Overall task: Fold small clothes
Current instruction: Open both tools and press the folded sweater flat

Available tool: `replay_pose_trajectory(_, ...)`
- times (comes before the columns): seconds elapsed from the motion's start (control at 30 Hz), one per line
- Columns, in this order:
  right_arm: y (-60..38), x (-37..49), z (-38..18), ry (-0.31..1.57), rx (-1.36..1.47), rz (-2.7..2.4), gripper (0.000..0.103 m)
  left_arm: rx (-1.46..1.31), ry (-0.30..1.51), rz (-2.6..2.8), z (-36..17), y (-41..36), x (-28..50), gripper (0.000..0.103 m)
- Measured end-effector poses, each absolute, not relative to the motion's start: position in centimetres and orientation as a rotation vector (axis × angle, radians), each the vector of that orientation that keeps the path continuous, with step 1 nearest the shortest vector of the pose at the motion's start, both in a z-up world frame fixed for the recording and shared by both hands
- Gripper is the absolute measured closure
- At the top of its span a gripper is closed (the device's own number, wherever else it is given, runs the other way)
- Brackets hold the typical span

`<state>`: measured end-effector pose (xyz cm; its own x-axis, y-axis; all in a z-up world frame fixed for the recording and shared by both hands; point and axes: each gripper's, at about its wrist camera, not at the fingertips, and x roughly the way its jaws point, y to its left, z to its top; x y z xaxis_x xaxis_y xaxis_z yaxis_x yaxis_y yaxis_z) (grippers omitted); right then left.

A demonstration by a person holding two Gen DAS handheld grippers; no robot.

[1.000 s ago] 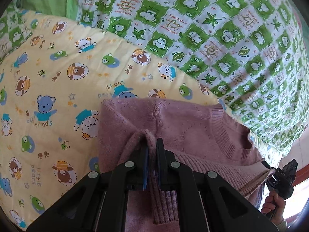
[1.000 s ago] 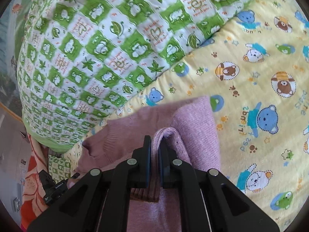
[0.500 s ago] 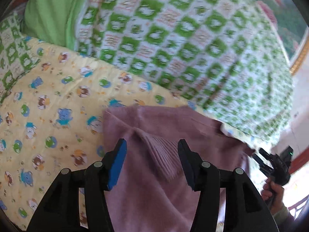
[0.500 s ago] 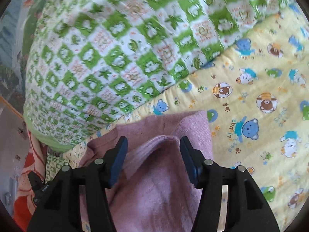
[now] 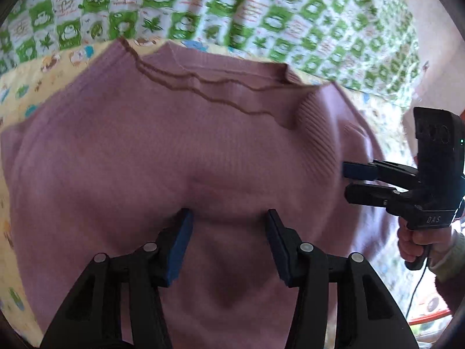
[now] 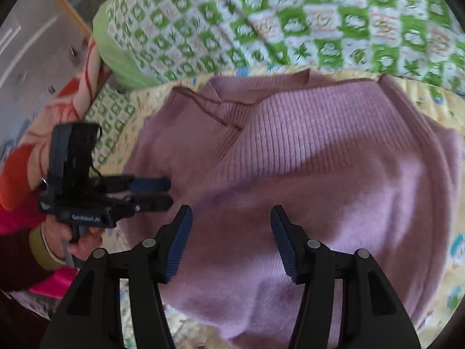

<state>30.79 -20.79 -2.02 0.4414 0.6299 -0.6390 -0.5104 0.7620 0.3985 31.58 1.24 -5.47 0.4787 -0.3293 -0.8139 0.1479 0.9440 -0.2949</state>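
A small mauve knitted sweater (image 5: 174,151) lies folded on the yellow bear-print sheet (image 5: 35,87); its ribbed cuff or hem (image 5: 316,133) lies across the top layer. My left gripper (image 5: 228,226) is open and empty, low over the near part of the sweater. My right gripper (image 6: 231,224) is open and empty over the same sweater (image 6: 319,174). Each gripper shows in the other's view: the right one (image 5: 347,181) at the sweater's right edge, the left one (image 6: 168,193) at its left edge.
A green and white checked quilt (image 5: 232,8) is heaped behind the sweater, also in the right wrist view (image 6: 290,20). An orange and white cloth (image 6: 58,107) lies to the left. The bed edge and floor show at the far right (image 5: 430,305).
Both grippers let go of the sweater folds they pinched, opened, and drew back toward the near side. The sweater now lies flat and folded.
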Motion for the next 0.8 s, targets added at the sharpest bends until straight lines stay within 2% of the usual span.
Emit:
replay_pose_trajectory(0.1, -21.5, 33.6, -2.9, 0.844, 0.139, 0.626, 0.046, -0.155, 1.001, -0.215, -5.3, 3.1, 34.2, 0.072)
replay_pose_trajectory(0.23, -24.2, 37.7, -3.1, 0.777, 0.207, 0.455, 0.057, -0.118, 0.961, -0.049, -4.5, 6.7, 37.3, 0.082)
replay_pose_trajectory(0.4, -28.2, 40.8, -3.2, 0.735, 0.318, 0.231, 0.068, -0.220, 0.934, 0.041, -4.7, 10.9, 38.0, 0.094)
replay_pose_trajectory(0.43, -28.7, 41.0, -3.3, 0.734, 0.340, 0.215, 0.072, -0.228, 0.926, 0.062, -4.8, 11.4, 37.7, 0.094)
replay_pose_trajectory(0.63, -30.1, 39.4, -2.8, 0.713, 0.325, 0.118, 0.073, -0.265, 0.913, 0.098, -4.5, 12.7, 35.9, 0.092)
replay_pose_trajectory(0.73, -31.3, 38.1, -2.3, 0.703, 0.374, 0.131, 0.070, -0.286, 0.905, 0.108, -3.5, 12.7, 34.5, 0.082)
replay_pose_trajectory(0.8, -32.0, 36.5, -1.5, 0.691, 0.370, 0.108, 0.069, -0.290, 0.894, 0.122, -2.7, 13.1, 33.0, 0.072)
